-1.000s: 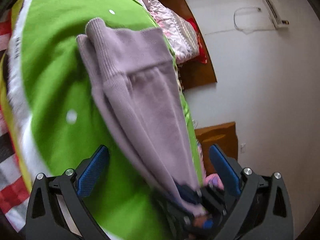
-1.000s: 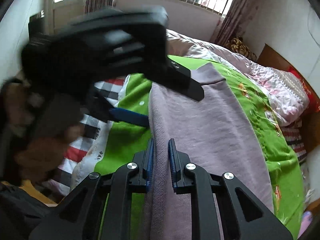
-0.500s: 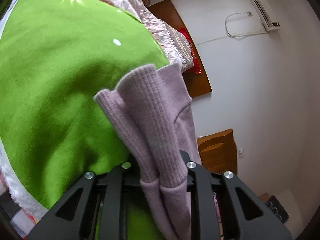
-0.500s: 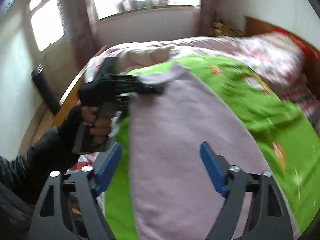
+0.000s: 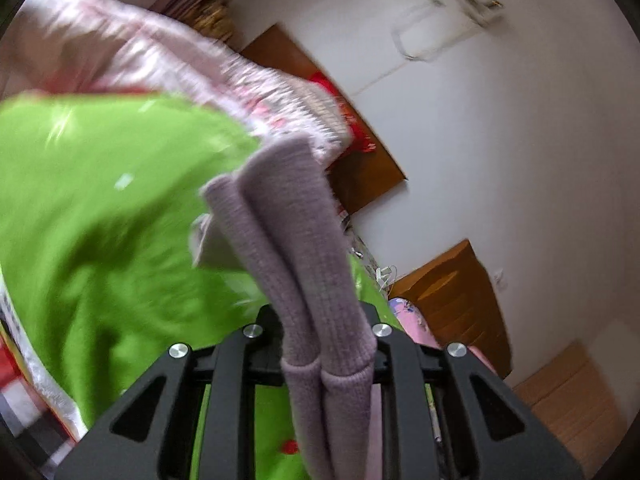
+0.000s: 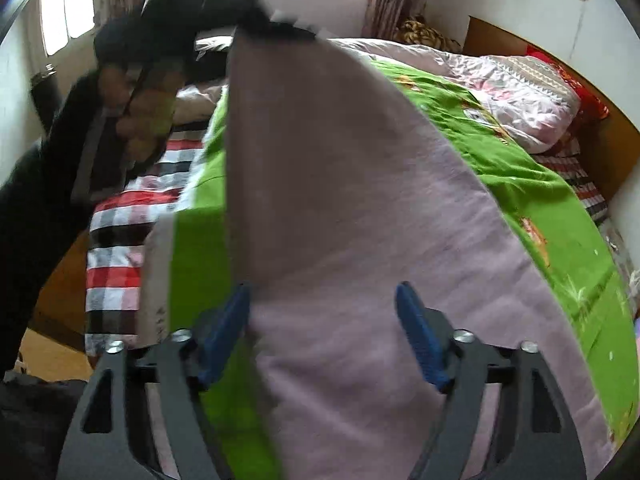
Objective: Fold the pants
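Left gripper (image 5: 326,344) has lifted the pants (image 5: 296,240); right gripper (image 6: 326,336) released.

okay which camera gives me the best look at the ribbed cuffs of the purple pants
The left wrist view. The ribbed cuffs fill its centre, pinched between the shut fingers of the left gripper, knit ribs clearly visible. The right wrist view shows only the smooth body of the pants stretching up to that gripper; the cuffs are hidden there.
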Available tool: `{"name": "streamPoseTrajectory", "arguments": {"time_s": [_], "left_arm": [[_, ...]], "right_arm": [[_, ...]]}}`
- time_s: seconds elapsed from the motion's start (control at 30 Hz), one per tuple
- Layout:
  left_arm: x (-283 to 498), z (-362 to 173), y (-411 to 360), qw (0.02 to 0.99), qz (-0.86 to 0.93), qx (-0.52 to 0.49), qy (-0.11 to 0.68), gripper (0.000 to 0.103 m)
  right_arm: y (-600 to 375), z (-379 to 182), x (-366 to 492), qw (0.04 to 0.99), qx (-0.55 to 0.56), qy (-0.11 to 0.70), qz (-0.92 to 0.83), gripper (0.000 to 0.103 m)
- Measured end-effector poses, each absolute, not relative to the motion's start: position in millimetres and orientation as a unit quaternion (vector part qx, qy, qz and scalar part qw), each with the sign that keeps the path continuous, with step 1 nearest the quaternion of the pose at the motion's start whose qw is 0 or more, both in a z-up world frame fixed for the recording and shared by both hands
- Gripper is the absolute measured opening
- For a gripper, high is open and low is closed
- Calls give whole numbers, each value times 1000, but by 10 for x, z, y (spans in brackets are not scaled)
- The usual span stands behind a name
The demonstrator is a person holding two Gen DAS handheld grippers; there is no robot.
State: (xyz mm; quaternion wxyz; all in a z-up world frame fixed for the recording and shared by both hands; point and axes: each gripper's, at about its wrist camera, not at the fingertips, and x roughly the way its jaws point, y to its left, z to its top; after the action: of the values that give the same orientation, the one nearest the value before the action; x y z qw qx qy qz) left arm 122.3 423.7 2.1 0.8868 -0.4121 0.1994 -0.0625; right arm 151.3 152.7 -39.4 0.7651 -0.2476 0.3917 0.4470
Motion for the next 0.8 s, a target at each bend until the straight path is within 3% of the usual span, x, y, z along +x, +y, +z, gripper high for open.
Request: {"name": "streamPoseTrajectory", "arguments": {"time_s": [0.17,0.33,0.47,0.5,0.6,0.73,0.8], "left_arm": [[1305,691,3642,925,-86,-321,185,18],[1382,1371,2353,956,-160,-154,194,18],[1391,1292,1145,938,-250,-70,229,21],[1404,1114,729,925,-274,-48,259,24],[1378,500,-174,870,-353,5,343,53],[1181,80,-532,826,-406,2,391,59],[1140,104,-299,831,-401,-30,384,74]], "right_arm": [[1499,-389,1217,748,-257,379,480,84],[584,323,1203,783,-100,340,511,85],[-861,982,1007,836,47,251,486,89],[-1159,1075,945,847,73,233,473,89],[-2028,1221,786,894,129,202,379,89],[-2818,1032,594,923,188,232,242,89],[-3038,836,518,915,232,256,207,89]]}}
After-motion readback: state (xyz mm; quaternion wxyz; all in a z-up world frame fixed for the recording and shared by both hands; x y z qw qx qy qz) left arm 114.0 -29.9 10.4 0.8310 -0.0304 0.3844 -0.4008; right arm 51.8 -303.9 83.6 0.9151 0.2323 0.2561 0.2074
